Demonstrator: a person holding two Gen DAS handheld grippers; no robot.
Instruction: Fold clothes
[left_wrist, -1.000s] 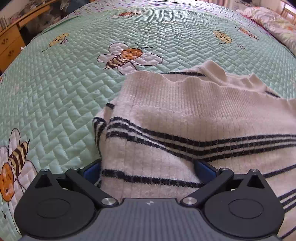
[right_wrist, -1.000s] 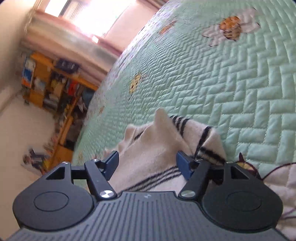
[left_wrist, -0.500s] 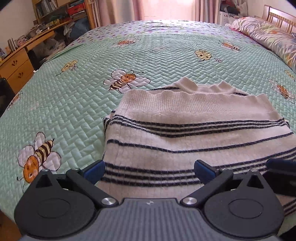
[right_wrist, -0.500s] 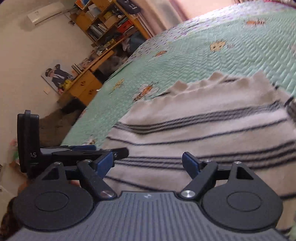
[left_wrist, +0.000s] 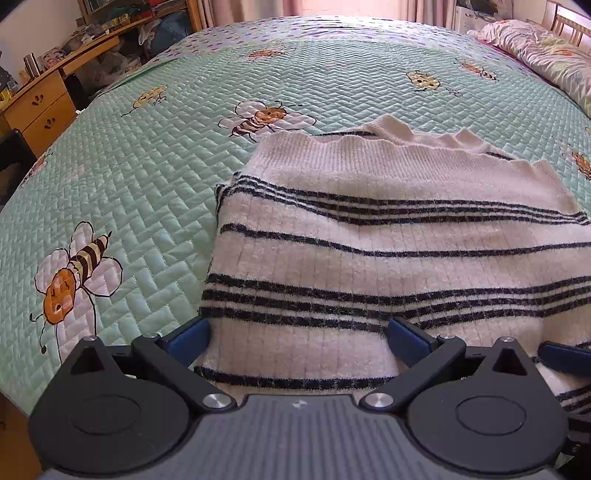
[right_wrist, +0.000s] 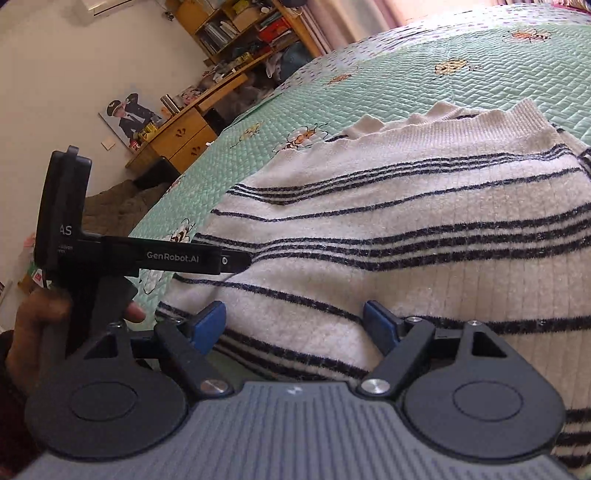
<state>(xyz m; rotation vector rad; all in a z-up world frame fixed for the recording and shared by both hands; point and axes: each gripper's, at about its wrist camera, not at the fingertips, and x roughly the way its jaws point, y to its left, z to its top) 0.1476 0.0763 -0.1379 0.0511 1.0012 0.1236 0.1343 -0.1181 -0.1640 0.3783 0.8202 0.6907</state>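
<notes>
- sweater (left_wrist: 388, 236): cream ribbed knit, thin black stripes in groups, folded into a rough rectangle; ribbed hem edge wavy on the far side; lies flat on the quilt (left_wrist: 155, 177)
- quilt: mint green, herringbone stitching, printed bees; one bee (left_wrist: 258, 118) just past the sweater's far-left corner
- left gripper (left_wrist: 299, 339): blue-tipped fingers spread wide, released, sweater's near edge between them, no pinch on the fabric
- right gripper (right_wrist: 293, 325): also spread, released, over the sweater's near edge
- hand (right_wrist: 33, 325) on the left gripper's black handle, left of the sweater in the right wrist view
- wooden desk (right_wrist: 177, 136) beyond the quilt's left edge
</notes>
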